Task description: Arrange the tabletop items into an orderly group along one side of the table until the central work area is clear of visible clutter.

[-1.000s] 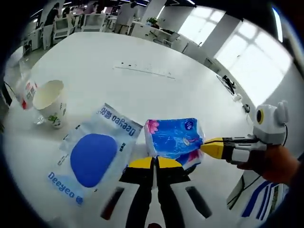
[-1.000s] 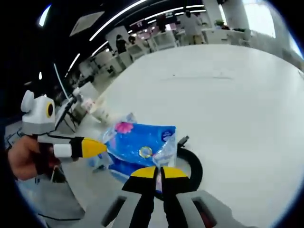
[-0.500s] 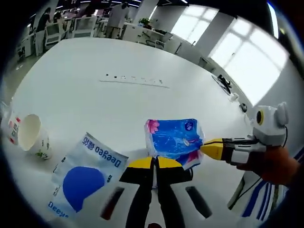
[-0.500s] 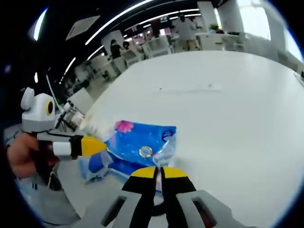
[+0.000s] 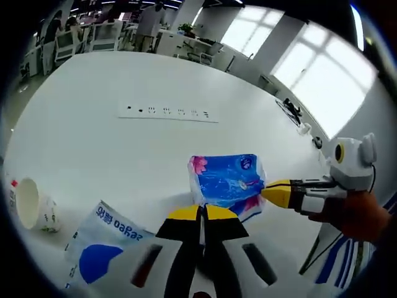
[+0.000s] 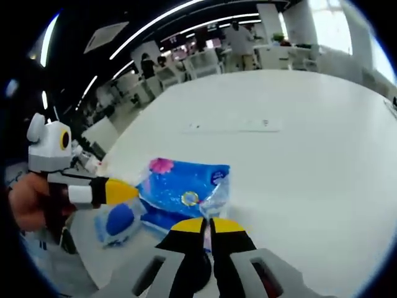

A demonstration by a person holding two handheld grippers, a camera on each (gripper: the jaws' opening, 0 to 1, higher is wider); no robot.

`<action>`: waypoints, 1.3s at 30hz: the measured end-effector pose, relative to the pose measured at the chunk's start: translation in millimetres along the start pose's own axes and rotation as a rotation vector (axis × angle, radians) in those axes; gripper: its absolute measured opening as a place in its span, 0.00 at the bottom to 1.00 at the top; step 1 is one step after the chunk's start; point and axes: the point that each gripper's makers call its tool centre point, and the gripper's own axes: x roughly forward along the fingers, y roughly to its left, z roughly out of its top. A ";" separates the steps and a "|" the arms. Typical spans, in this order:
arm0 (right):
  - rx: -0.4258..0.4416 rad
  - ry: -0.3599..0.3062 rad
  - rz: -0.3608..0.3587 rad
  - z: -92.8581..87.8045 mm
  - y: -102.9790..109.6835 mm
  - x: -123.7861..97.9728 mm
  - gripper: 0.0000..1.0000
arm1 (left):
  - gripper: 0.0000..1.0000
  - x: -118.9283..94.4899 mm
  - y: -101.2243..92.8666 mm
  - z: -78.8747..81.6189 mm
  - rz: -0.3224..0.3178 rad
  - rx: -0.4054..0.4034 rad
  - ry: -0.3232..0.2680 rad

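Observation:
A blue tissue pack (image 5: 226,180) with a pink flower print hangs above the white table (image 5: 93,81), held from two sides. My left gripper (image 5: 201,214) is shut on its near edge. The right gripper (image 5: 276,192) comes in from the right, its yellow tips pinched on the pack's side. In the right gripper view the same tissue pack (image 6: 183,189) sits just past my right gripper (image 6: 208,225), which is shut on its clear plastic corner. There the left gripper (image 6: 121,191) grips it from the left.
A white-and-blue Deeyeo wipes pack (image 5: 102,251) lies at the lower left, also the wipes pack (image 6: 118,220). A paper cup (image 5: 28,205) lies tipped near the left edge. A socket strip (image 5: 167,113) is set in the table. Desks, chairs and people stand far behind.
Both views have swung away from the cup and wipes pack, which now sit lower and further left. Both grippers keep the same hold on the tissue pack.

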 end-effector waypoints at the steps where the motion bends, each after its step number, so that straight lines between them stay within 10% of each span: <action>1: 0.001 0.001 0.000 0.3 -1.6 0.5 0.00 | 0.00 3.1 0.3 1.9 0.001 0.003 0.001; 39: 0.034 0.076 -0.010 -13.2 -37.1 43.6 0.00 | 0.00 62.0 22.9 -7.5 0.034 -0.088 0.062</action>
